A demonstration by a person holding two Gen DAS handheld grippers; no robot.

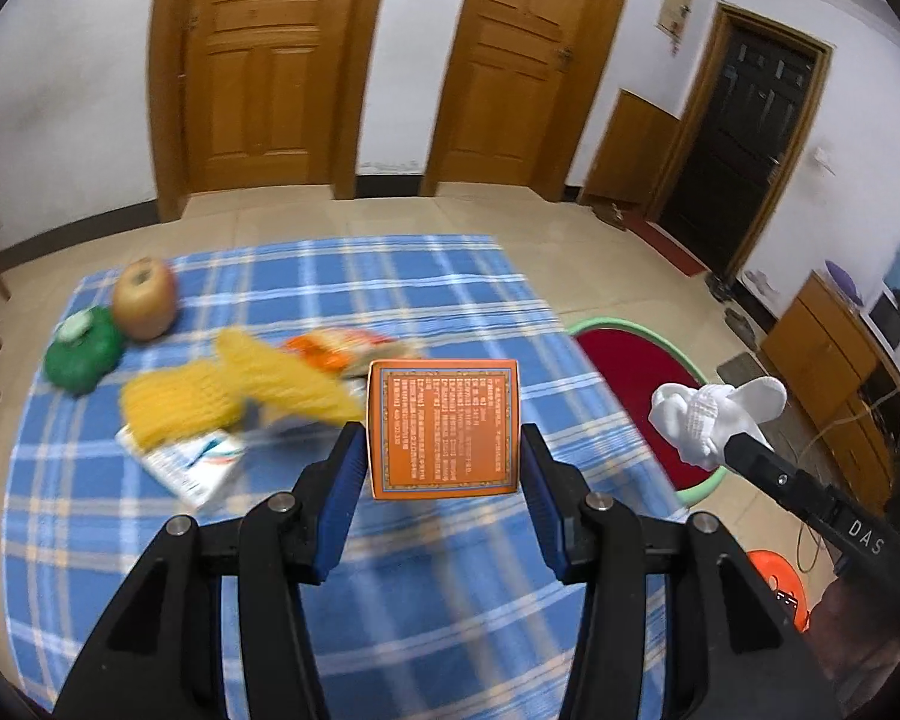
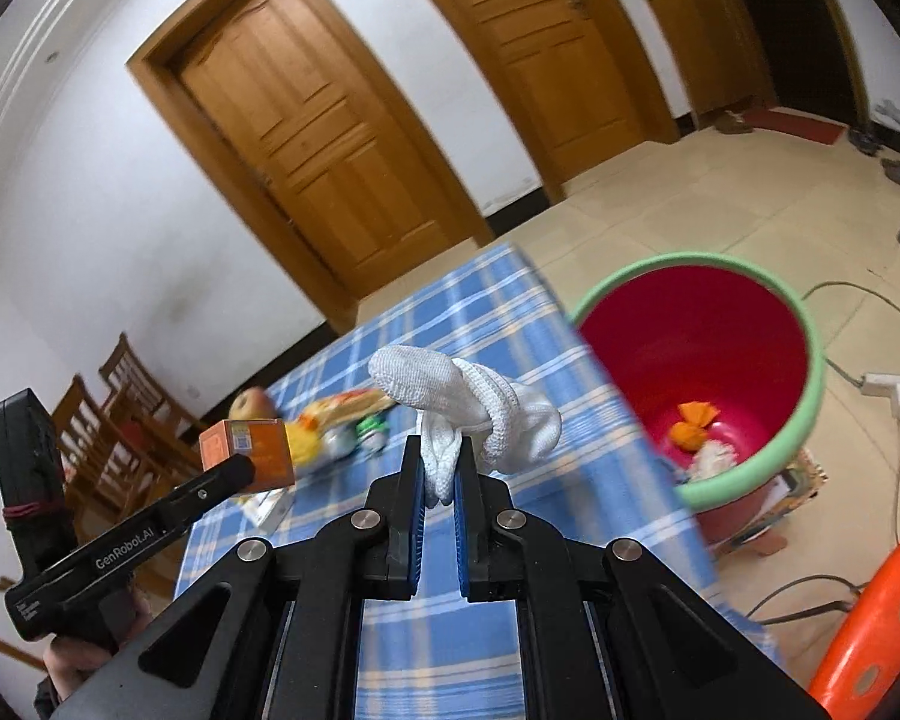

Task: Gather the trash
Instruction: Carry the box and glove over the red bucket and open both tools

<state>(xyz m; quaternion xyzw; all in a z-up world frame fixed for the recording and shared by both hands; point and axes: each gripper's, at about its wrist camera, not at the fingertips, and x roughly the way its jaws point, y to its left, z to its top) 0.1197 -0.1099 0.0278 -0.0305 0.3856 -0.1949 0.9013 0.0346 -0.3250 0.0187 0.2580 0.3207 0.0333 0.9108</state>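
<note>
We find the left gripper (image 1: pixel 444 450) clamped on an orange carton (image 1: pixel 444 427), held at frame centre above the blue plaid tablecloth (image 1: pixel 390 600). The right gripper (image 2: pixel 438 468) pinches a white glove (image 2: pixel 480 414). At right frame, the red bucket (image 2: pixel 750 276) with its green rim holds orange scraps (image 2: pixel 693 423) and white waste (image 2: pixel 711 456) at its bottom.

A matt printed cardboard box (image 1: pixel 444 429) is being clamped between the blue ribbed rubber pads of the black matt plastic left gripper (image 1: pixel 444 462). A white knitted cloth glove (image 2: pixel 480 414) is being pinched by the right gripper (image 2: pixel 441 474). At 2 o'clock from it, a glossy red plastic bucket (image 2: pixel 744 324) is being shown beside the woven plaid tablecloth (image 2: pixel 510 312).
</note>
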